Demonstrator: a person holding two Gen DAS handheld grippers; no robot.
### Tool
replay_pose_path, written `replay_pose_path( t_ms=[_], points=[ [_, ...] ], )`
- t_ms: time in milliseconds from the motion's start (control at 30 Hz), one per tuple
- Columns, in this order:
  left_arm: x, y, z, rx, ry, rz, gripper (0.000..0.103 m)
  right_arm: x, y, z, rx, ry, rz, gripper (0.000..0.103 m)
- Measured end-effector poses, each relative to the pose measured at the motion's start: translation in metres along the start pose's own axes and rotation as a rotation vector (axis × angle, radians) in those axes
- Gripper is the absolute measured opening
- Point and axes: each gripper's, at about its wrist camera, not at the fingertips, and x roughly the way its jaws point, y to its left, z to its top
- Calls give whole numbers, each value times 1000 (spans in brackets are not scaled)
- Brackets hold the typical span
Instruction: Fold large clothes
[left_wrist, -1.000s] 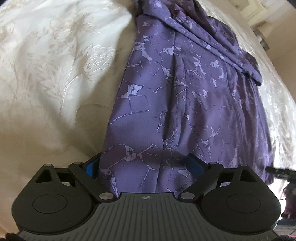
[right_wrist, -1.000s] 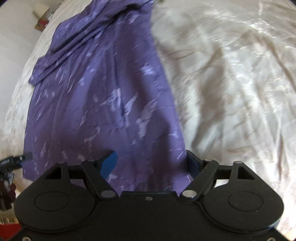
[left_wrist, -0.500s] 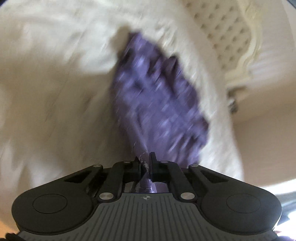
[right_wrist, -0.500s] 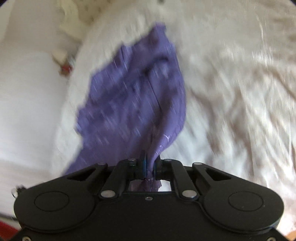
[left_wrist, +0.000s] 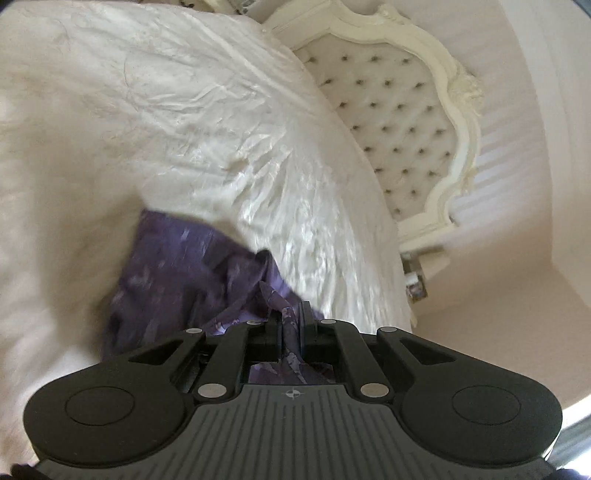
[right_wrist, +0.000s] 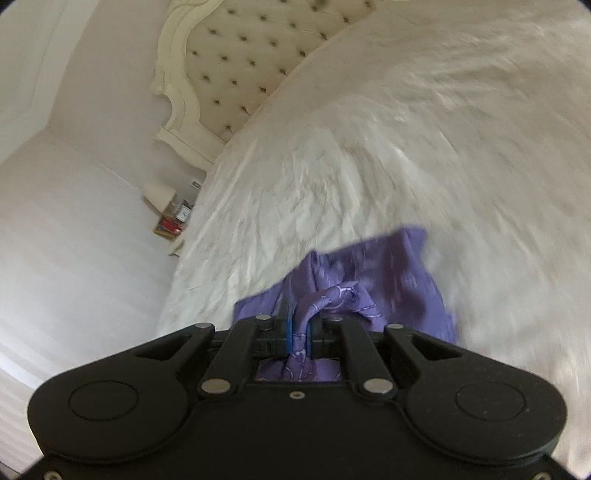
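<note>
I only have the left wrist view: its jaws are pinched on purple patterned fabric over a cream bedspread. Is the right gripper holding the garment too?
Observer: Yes, the right gripper is shut on a bunched fold of the purple garment.
Operator: Anything beside the bed on that side?
Observer: A small bedside stand with a cream lampshade sits against the wall.
Operator: Any hand visible there?
Observer: No, only the gripper body, the bedspread and the tufted headboard.

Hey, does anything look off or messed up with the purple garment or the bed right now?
Nothing damaged or spilled. The purple garment is bunched, pinched in both the left gripper and right gripper; the bedspread is only wrinkled.
</note>
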Motion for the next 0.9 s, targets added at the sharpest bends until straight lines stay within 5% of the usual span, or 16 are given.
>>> replay_pose_path(
  t_ms=[300,600,767,833,900],
  points=[
    [89,27,48,-34,20,114,7,111,-19,46,-2,52,-146,14],
    [147,70,59,-86,93,231,12,183,-43,48,7,128,-236,17],
    [141,85,58,-174,71,149,38,189,-50,44,39,127,-218,32],
    [132,78,58,-131,26,138,72,184,-49,44,40,114,-204,35],
    [116,64,58,-49,-56,164,91,179,-46,44,17,103,-189,55]
  ],
)
